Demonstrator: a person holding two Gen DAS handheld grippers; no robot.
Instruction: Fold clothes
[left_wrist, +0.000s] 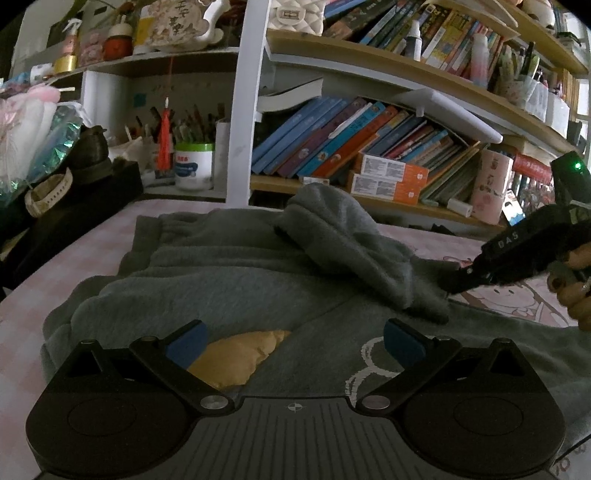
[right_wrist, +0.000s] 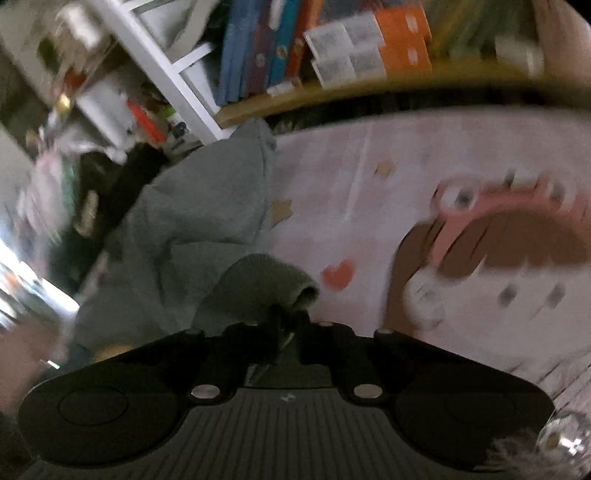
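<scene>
Pinching the grey sweatshirt (left_wrist: 236, 280)'s sleeve cuff (right_wrist: 291, 291) in the clamped right gripper (right_wrist: 284, 325) | left gripper (left_wrist: 293, 341) hovering, jaws wide, holding nothing | garment lying on pink sheet (right_wrist: 369, 184) (near bookshelf (left_wrist: 369, 147)) | advice: carry cuff leftward, low, across the chest.

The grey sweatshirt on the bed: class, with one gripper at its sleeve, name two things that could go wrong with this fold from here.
1. The right gripper is shut on just the cuff end of the sleeve of the grey sweatshirt; so small a bite could slip when pulled.
2. The left gripper hovers open, pinning nothing, so the body may drag or bunch across the pink bedsheet.
</scene>
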